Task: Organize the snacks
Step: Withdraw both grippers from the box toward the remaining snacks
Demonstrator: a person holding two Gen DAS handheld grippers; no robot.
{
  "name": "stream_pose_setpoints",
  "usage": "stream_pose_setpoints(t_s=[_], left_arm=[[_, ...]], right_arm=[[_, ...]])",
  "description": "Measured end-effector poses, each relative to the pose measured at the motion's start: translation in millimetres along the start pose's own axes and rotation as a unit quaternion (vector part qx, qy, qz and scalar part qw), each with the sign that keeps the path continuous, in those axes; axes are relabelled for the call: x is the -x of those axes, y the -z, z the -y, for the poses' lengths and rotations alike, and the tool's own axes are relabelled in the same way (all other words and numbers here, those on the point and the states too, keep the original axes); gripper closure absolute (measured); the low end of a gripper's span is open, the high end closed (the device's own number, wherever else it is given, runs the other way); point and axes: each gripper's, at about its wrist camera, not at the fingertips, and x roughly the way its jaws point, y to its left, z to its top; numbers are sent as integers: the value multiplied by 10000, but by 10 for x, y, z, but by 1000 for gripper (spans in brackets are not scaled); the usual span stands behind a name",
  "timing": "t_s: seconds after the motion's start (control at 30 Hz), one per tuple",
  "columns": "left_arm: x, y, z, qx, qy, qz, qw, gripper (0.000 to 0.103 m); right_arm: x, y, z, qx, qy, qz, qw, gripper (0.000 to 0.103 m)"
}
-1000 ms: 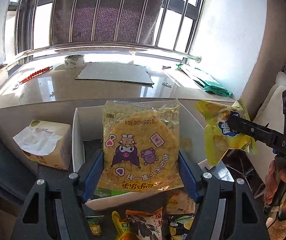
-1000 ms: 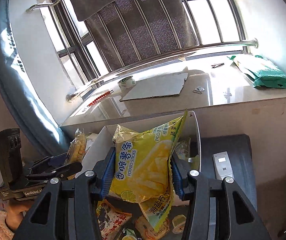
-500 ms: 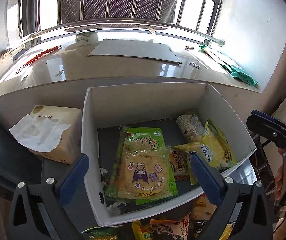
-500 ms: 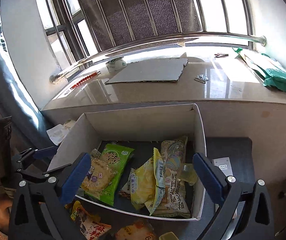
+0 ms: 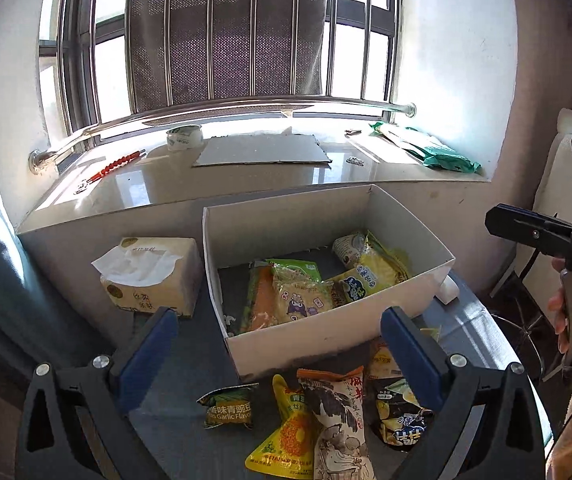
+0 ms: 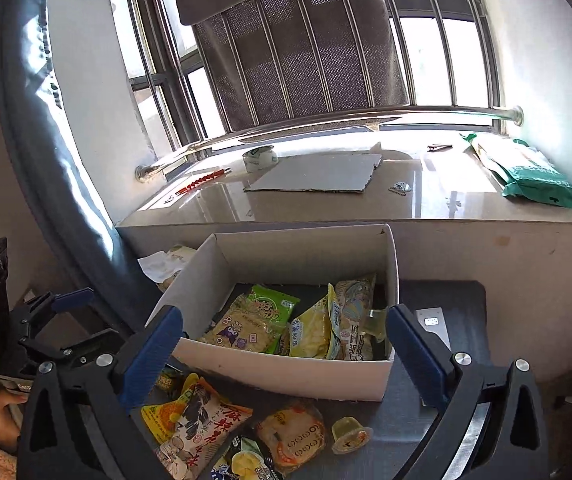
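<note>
While both blue-padded grippers are hovering with jaws spread wide and nothing between them, the left gripper [image 5: 278, 344] and right gripper [image 6: 282, 344] are facing the white cardboard box [image 5: 326, 332] sitting at the back edge of the dark tabletop [image 5: 174, 408]. Several snack packets are already lying inside the box [image 5: 306, 292]; the loose foil snack packets [image 5: 326, 416] are waiting in an overlapping heap along the front edge, just before the box wall. Risks are arising from that overlap: a jaw closing on the black-and-white printed pouch [image 6: 194, 428] is likely to be dragging its yellow neighbour along, and the small round jelly cup [image 6: 348, 434] is apt to be slipping or rolling away.
</note>
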Motion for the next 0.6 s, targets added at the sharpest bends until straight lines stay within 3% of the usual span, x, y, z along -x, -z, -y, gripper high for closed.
stream_pose_setpoints(t_s=[0.3,0.47,0.6], left_arm=[[494,1052,58,534,269,-103,9982,0],[606,1487,130,600,295,-297,9973,0],[639,1647,113,714,304,-375,9963,0]], right_arm=[[568,1120,42,-714,-314,-99,9969,0],[477,1742,144,-1463,-629,-610,9854,0],[224,1928,102,-1650,-764,-1038,9778,0]])
